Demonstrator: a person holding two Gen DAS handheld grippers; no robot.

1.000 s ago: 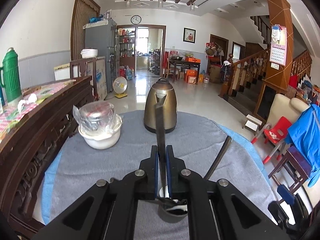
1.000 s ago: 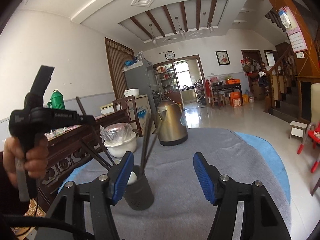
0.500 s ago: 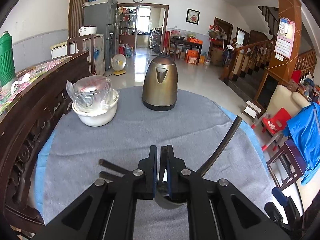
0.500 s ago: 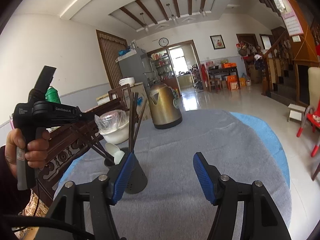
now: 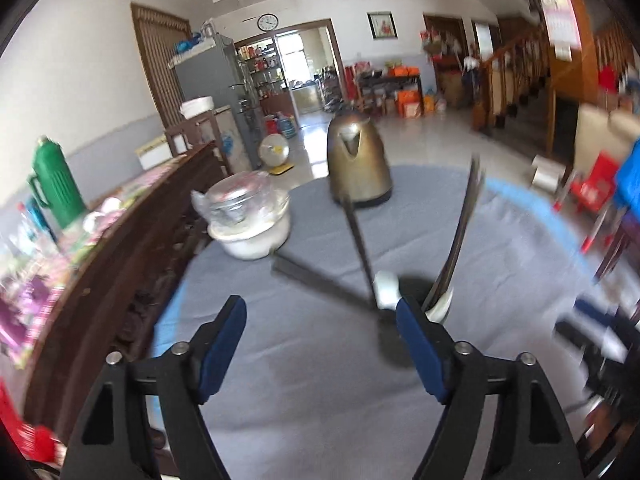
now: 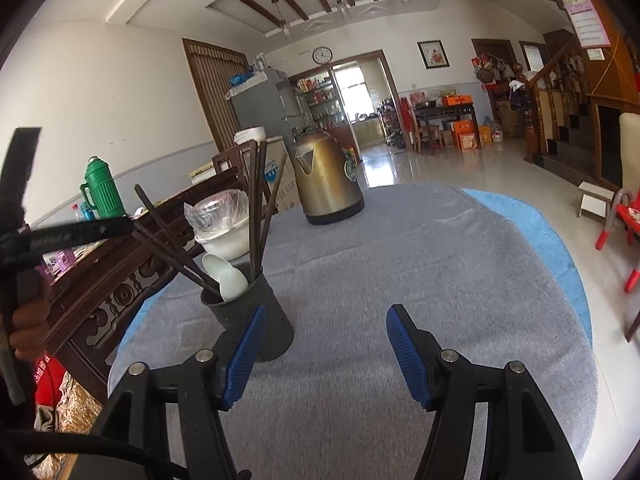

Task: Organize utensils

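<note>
On the round table [image 6: 460, 264] with its grey cloth stands a dark utensil holder [image 6: 256, 316], and it is fairly full: several dark chopsticks [image 6: 256, 208] lean out of it at different angles, some nearly upright, others splayed toward the sideboard, and two pale spoons [image 6: 228, 280] sit bowl-up at its rim. The left gripper [image 5: 320, 344] is just beside the holder, its blue-padded jaws spreading apart with nothing between them; in its own blurred view the holder shows only as a dark shape behind the right-hand pad, so I cannot tell whether that pad brushes it. The right gripper [image 6: 324, 344] hangs low over the cloth with its jaws apart and empty, its left pad in front of the holder's wall. Farther back, well apart from the holder, are a brass-coloured kettle [image 6: 328, 184] and a white bowl [image 6: 224, 240] covered with clear plastic, near the table's edge.
</note>
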